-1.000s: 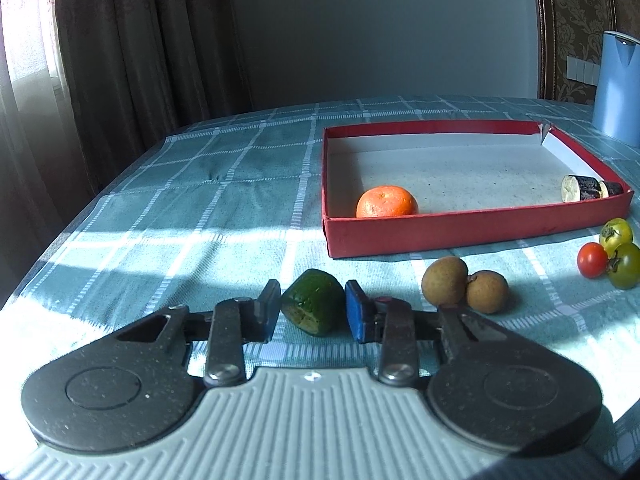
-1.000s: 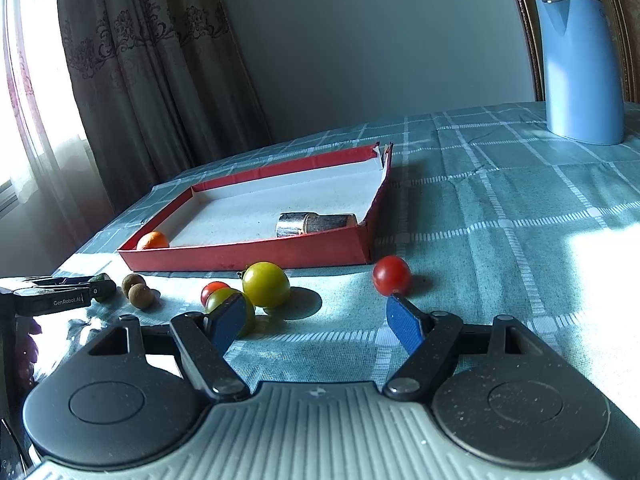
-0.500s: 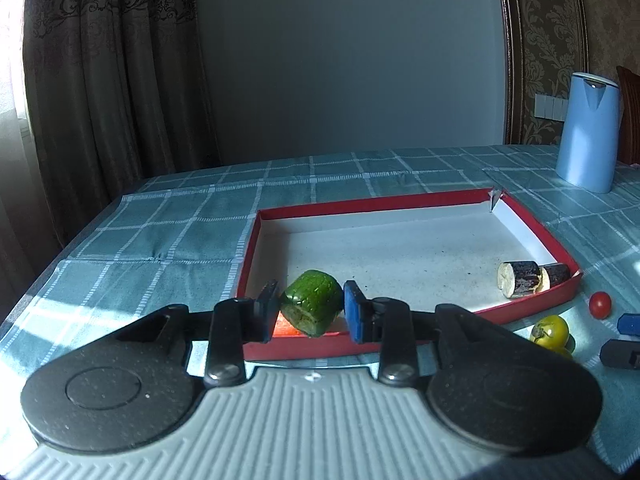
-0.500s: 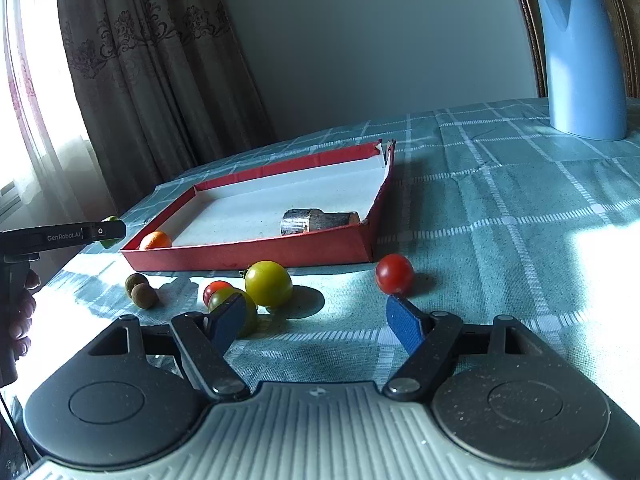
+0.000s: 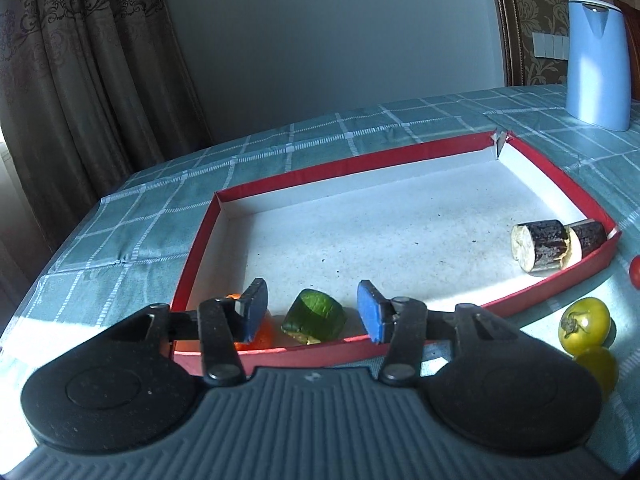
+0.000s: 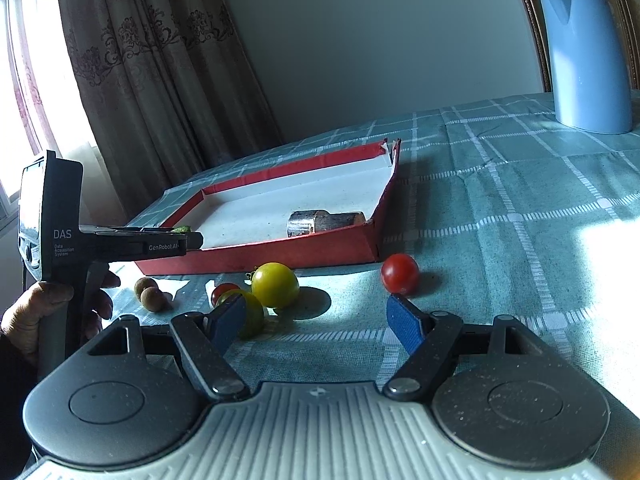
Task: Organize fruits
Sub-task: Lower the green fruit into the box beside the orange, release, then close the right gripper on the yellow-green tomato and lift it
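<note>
My left gripper (image 5: 312,312) is open above the near left corner of the red tray (image 5: 400,160). The green cucumber chunk (image 5: 316,316) lies in the tray between the pads, free of both. An orange (image 5: 260,330) sits beside it, partly hidden by the left finger. Two eggplant pieces (image 5: 556,244) lie at the tray's right end. My right gripper (image 6: 316,320) is open and empty, low over the cloth. A yellow tomato (image 6: 276,284), a green tomato (image 6: 252,314), a small red tomato (image 6: 222,292) and a red tomato (image 6: 400,274) lie in front of it.
Two brown longans (image 6: 150,294) lie on the cloth by the tray's near left corner. A blue kettle (image 6: 586,54) stands at the back right. Curtains (image 6: 160,60) hang at the left. The left gripper's body and the hand (image 6: 48,300) show at left in the right wrist view.
My left gripper carried the cucumber chunk from the cloth over the tray's front wall, then opened and let it go inside. My right gripper has stayed open, almost in place.
</note>
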Tool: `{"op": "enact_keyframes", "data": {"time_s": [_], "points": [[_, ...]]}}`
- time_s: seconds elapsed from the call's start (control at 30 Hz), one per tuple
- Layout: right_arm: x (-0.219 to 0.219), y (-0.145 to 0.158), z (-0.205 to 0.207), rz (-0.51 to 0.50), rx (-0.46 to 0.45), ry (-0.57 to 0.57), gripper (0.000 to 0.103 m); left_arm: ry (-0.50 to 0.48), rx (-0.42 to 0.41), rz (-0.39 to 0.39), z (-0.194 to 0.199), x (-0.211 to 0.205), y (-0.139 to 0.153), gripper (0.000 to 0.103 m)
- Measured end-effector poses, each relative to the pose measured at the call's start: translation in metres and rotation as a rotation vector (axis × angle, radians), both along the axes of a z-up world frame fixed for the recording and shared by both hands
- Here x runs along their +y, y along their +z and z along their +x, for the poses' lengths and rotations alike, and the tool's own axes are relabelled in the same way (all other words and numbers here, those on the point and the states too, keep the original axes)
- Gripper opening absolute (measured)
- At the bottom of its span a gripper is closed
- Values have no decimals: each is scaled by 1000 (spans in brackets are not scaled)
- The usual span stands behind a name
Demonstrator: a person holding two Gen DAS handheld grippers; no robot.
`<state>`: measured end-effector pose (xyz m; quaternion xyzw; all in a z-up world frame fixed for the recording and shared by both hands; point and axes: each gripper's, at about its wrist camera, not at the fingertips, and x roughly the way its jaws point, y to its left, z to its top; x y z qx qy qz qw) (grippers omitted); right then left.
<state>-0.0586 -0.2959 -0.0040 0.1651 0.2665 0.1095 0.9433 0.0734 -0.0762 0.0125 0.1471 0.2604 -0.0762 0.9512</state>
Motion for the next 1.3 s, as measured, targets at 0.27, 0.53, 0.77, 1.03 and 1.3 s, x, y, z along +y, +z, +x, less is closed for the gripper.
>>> {"op": "enact_keyframes", "data": {"time_s": [0.27,0.53,0.77,1.03,1.3], "points": [[0,0,0,3,-6,1,83,18,-46,-101,-26,20,15,71],[4,2,-4,-22,-40,17,83,152,-185,-245,-80,81,24,97],[34,11,-7,-164,-92,117,77,248,-163,-302,-94,114,7,99],[60,10,0,-218,-53,164,58,267,-116,-254,-88,108,2,103],[69,7,11,-220,-2,169,52,290,-77,-245,-80,109,-2,103]]}}
